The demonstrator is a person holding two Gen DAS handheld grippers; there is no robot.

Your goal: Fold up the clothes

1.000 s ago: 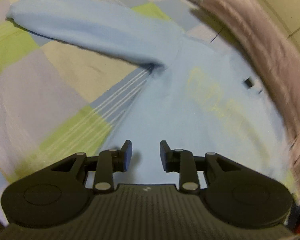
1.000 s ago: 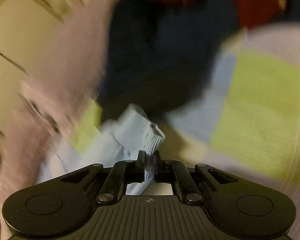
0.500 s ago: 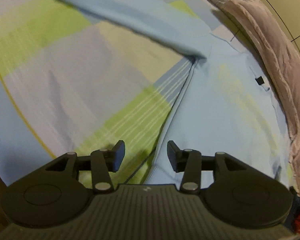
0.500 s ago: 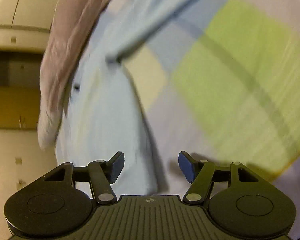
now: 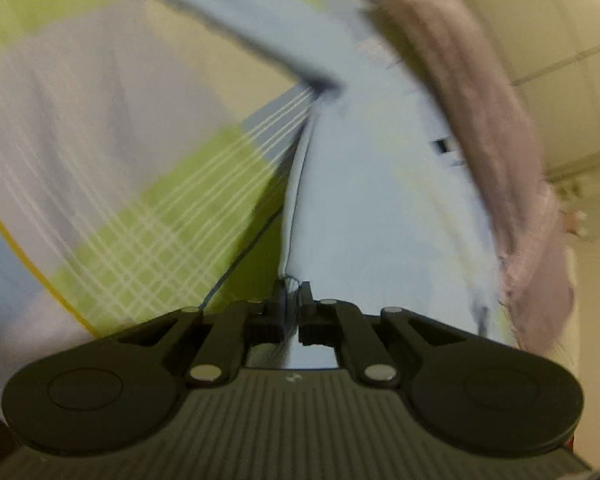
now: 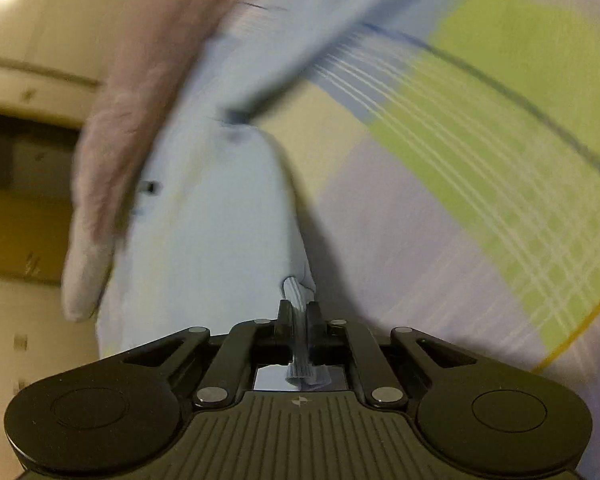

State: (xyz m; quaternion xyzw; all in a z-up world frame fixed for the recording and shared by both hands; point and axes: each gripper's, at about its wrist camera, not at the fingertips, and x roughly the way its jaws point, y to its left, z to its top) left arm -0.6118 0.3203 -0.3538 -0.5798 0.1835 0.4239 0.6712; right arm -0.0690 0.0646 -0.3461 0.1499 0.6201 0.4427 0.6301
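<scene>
A light blue long-sleeved sweatshirt [image 5: 372, 200] lies spread on a checked bedsheet [image 5: 100, 160], one sleeve [image 5: 228, 12] stretched out to the upper left. My left gripper [image 5: 293, 294] is shut on the sweatshirt's ribbed bottom hem at its left edge. In the right wrist view the same sweatshirt [image 6: 212, 216] runs away from the camera, and my right gripper [image 6: 299, 312] is shut on its ribbed hem [image 6: 296, 292], a strip of ribbing showing between the fingers. Both views are motion-blurred.
A pinkish-mauve blanket [image 5: 492, 128] lies bunched along the sweatshirt's far side, seen too as the blanket [image 6: 120, 120] in the right wrist view. Beyond it are cream wall panels [image 5: 560, 60]. The green, lilac and beige sheet [image 6: 480, 160] spreads to the other side.
Both grippers were open half a second ago and have now shut on the sweatshirt's hem. One second ago the right gripper held a ribbed edge elsewhere, then let go.
</scene>
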